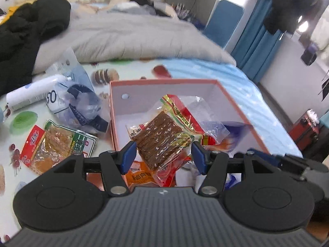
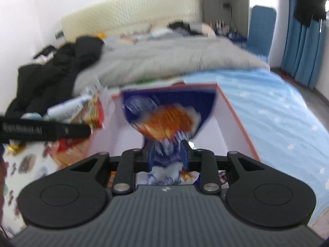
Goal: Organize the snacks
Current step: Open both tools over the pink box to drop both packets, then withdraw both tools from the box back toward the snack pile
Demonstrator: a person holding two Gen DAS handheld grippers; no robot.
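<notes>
An orange-rimmed cardboard box (image 1: 242, 115) stands on the bed; it also shows in the right wrist view (image 2: 236, 115). My left gripper (image 1: 163, 157) is open above the box's near edge, with a clear pack of brown snack sticks (image 1: 161, 138) lying between its fingers on other red and orange packets in the box. My right gripper (image 2: 167, 154) is shut on a blue and orange snack bag (image 2: 166, 113) and holds it over the box. That bag is blurred. A red and green snack packet (image 1: 55, 146) lies on the sheet left of the box.
A clear bag with dark blue straps (image 1: 80, 105) and a white bottle (image 1: 30, 93) lie left of the box. A grey duvet (image 1: 131, 39) and black clothes (image 1: 24, 33) lie behind. The bed's right edge (image 1: 283, 127) drops to the floor. The left gripper's body (image 2: 41, 131) crosses the right view's left side.
</notes>
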